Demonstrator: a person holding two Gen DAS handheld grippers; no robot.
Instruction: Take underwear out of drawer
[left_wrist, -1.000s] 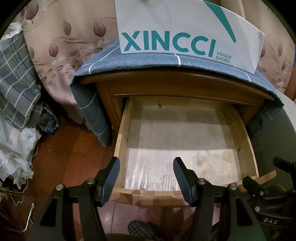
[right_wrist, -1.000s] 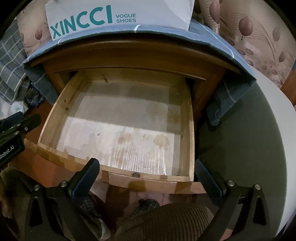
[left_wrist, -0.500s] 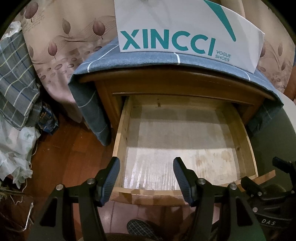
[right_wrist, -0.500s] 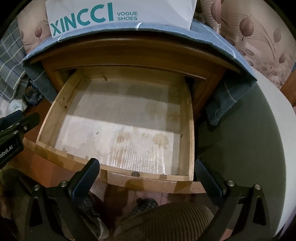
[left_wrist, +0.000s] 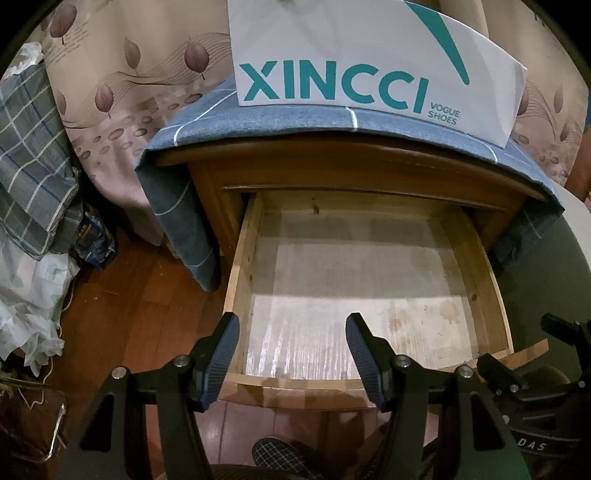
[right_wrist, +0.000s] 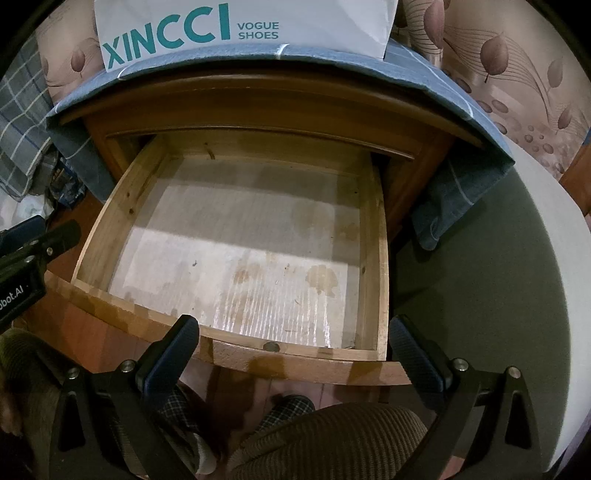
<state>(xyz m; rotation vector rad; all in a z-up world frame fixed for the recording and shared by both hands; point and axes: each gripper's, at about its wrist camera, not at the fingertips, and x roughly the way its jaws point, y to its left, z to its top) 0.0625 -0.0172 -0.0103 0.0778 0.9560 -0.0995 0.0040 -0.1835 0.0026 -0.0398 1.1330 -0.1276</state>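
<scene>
I am looking down into the drawer (left_wrist: 236, 295) from both wrist cameras, and I am not seeing any underwear in it. The drawer is pulled out of the wooden nightstand (left_wrist: 332, 170), and its pale, stained bottom lies bare from the front board to the back wall in both views. So I cannot tell where the underwear is, nor which way its long axis runs; nothing that I can name as underwear is showing in either view.

The left gripper (left_wrist: 291, 347) is hanging over the front left corner of the drawer, its fingers spread apart with nothing between them. The right gripper (right_wrist: 293, 350) is hanging over the front board more to the right, its fingers spread wider, and also holding nothing. Both are pointing steeply down, in front of the drawer's front edge, above my knees.

The relation I need for the coming move is missing: there is no garment ahead of either gripper. In my judgement, either the task is already finished, or the garment is out of view. Both grippers are about equally near to the drawer opening, so neither has an advantage. On top of the nightstand, the white shoe box (left_wrist: 369, 62) is standing on a blue checked cloth (left_wrist: 207, 118).
</scene>
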